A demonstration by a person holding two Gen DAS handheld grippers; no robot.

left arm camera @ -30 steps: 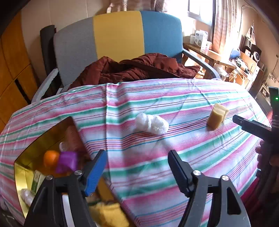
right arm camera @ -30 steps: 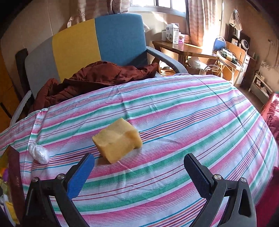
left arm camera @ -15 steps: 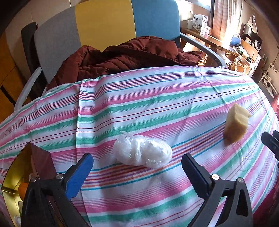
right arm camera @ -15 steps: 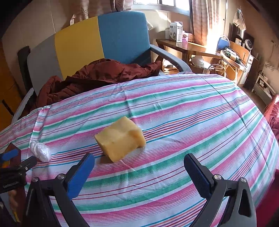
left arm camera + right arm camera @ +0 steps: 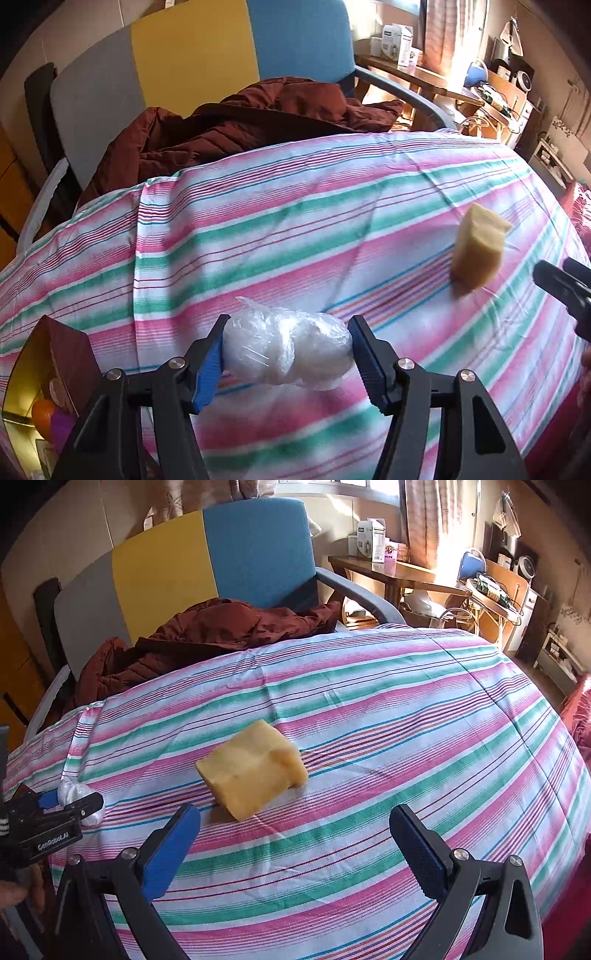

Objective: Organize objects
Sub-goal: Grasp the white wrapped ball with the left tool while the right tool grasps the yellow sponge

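On the striped cloth (image 5: pixel 258 229), left tongs (image 5: pixel 286 350) pinch the plastic bundle (image 5: pixel 288 354); right tongs (image 5: pixel 295 845) gape near the sponge (image 5: pixel 253 768).

A white bundle wrapped in clear plastic (image 5: pixel 286 354) lay on its side on the striped cloth (image 5: pixel 295 229). A yellow sponge block (image 5: pixel 253 768), tilted on one edge, rested well apart from it.

A crinkly, glossy clear plastic bundle (image 5: pixel 286 354) is lying on the matt woven striped cloth (image 5: pixel 295 229); the porous yellow sponge block (image 5: pixel 253 770) is looking dull beside a shiny gold-lined box (image 5: pixel 22 369).
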